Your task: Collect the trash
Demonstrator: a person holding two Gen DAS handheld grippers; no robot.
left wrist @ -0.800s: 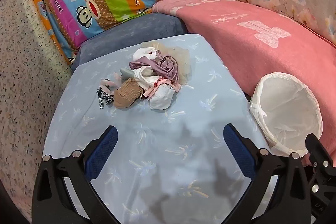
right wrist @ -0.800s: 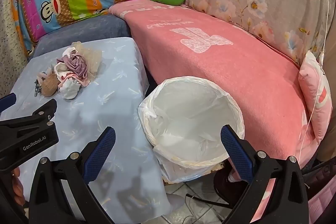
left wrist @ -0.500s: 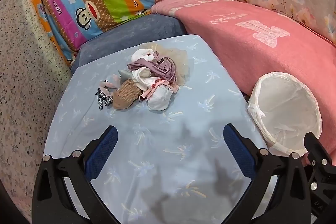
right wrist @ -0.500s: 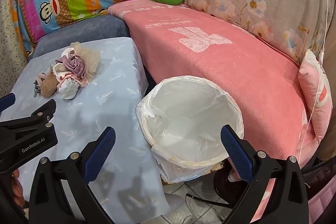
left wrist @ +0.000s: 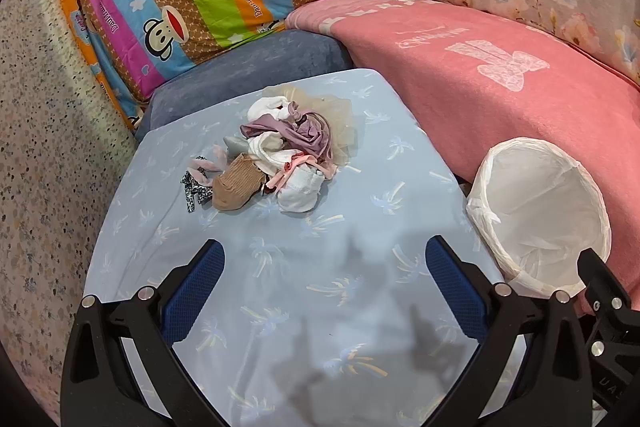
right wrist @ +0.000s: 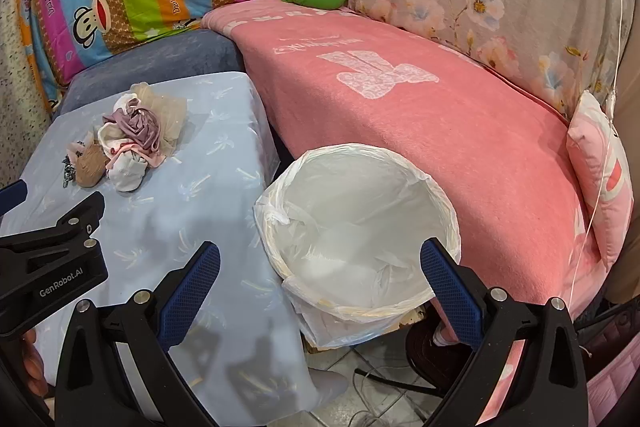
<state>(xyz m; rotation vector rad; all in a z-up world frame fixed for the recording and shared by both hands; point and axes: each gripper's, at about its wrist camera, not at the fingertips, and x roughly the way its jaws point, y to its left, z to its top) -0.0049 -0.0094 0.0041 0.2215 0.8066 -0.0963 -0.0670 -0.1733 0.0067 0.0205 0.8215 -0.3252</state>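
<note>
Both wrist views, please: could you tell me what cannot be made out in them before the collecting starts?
- Bottom of the lined bin: right wrist view, veiled by crumpled liner; left wrist view, its rim cut by the right gripper's body.
- Lower items in the pile of scraps: both views, covered by upper pieces.
- Floor under the table: hidden by its cloth.

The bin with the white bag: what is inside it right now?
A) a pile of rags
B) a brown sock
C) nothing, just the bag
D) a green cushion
C: the bin shows only its white bag lining, while the pile of rags lies on the blue table.
</note>
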